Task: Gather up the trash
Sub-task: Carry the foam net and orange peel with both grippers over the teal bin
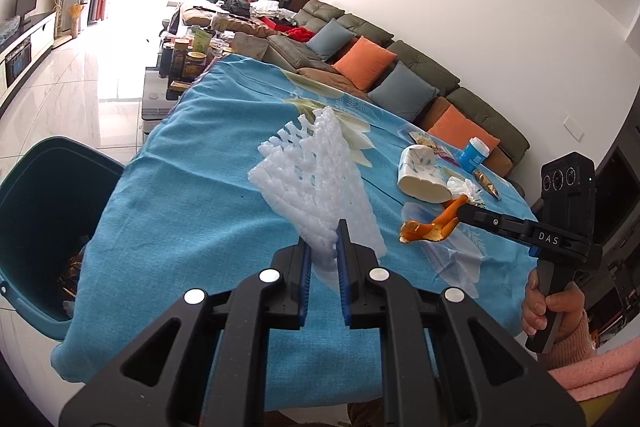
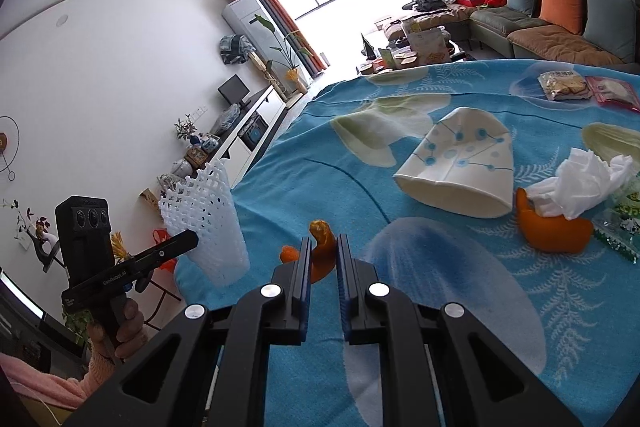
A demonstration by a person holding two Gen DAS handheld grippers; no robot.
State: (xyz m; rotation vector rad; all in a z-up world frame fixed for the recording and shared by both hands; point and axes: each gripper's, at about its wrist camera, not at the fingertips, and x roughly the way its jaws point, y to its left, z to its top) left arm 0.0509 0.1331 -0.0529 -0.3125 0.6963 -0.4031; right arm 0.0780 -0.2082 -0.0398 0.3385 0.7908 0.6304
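Right now both of my claws are loaded, so I can clear two bits of rubbish in one trip. My left gripper point(image 1: 324, 247) is pinched narrow on the lower edge of a white foam net sleeve point(image 1: 316, 171); the sleeve fans out above the jaws, clear of the blue tablecloth point(image 1: 200, 187). It is a stretchy lattice with ragged open cells at its far end, light and floppy, so a grip at one edge looks enough to carry it. My right gripper point(image 2: 323, 255) is clamped just as tight on a curl of orange peel point(image 2: 322, 247), which hangs off the cloth with one end poking up past the fingertips. From the left camera the peel shows a torn, pale inner side and dangles from the jaw tips, so I judge it could slip if I swing quickly.

Just to the left of the table edge, below the cloth, stands the dark green bin point(image 1: 48, 195), open-topped with some scraps already inside. That is where I judge both loads belong.

Further out on the cloth more waits: a second piece of peel point(image 2: 556, 231) under a crumpled white tissue point(image 2: 588, 183), a tipped paper cup point(image 2: 460, 171) beside them, and snack wrappers point(image 2: 564, 85) near the far edge.
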